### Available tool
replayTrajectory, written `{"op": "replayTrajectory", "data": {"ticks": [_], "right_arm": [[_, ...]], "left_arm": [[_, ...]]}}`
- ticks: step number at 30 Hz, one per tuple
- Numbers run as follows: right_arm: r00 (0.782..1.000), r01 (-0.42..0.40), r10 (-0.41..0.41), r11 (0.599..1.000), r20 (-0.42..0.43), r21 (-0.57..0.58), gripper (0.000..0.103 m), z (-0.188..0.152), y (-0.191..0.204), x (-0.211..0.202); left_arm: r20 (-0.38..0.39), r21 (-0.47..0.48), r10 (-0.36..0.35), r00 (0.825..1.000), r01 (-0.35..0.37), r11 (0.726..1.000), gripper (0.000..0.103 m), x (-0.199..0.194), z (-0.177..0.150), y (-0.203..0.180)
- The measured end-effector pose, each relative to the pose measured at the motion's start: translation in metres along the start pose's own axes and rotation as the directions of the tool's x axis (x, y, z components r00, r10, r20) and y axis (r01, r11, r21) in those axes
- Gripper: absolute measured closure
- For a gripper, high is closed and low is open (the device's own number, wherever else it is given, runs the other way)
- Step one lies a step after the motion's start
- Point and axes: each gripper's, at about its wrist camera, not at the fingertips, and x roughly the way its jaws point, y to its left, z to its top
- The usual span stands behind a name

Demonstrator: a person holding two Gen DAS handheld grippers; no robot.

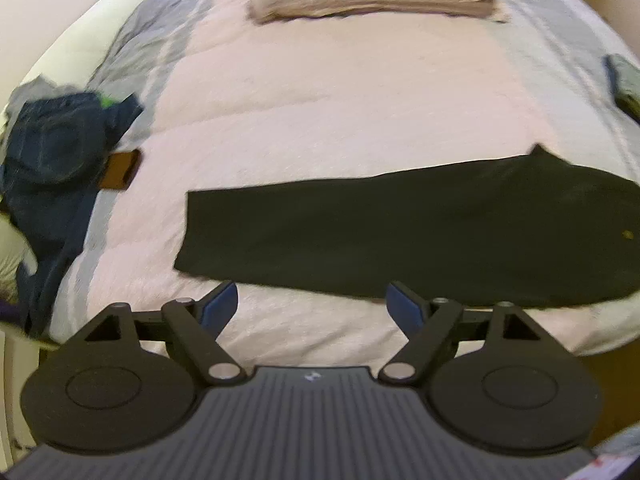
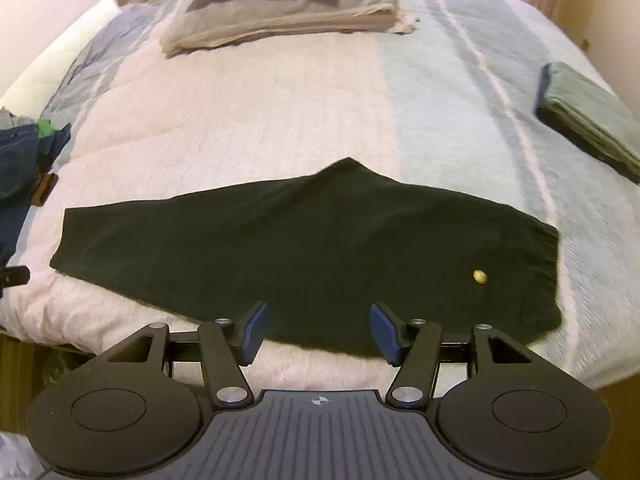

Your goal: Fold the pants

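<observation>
Black pants lie flat across the near part of the bed, folded lengthwise, leg ends to the left and waist with a small gold button to the right. In the left wrist view the same pants stretch from centre to the right edge. My left gripper hovers above the near bed edge, open, with nothing between its blue pads. My right gripper hangs over the pants' near edge, also open and empty. Neither touches the fabric.
A heap of blue jeans with a brown leather patch lies at the bed's left edge. Folded beige and green bedding is stacked at the far end. A folded grey-green garment rests on the right side.
</observation>
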Motion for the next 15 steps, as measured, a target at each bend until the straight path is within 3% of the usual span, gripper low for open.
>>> {"op": "replayTrajectory", "data": {"ticks": [5,15], "right_arm": [[1.0,0.002,-0.002,0.995,-0.001,0.095,0.049,-0.021,0.005,-0.02],[0.997,0.033,-0.04,0.993,0.062,0.116,0.049,-0.07,0.057,-0.08]], "left_arm": [[0.035,0.047,-0.063,0.997,0.061,0.997,0.024,-0.026,-0.003,-0.001],[0.076,0.097,-0.111,0.991,0.103,0.99,0.024,-0.078,-0.053,0.031]]}}
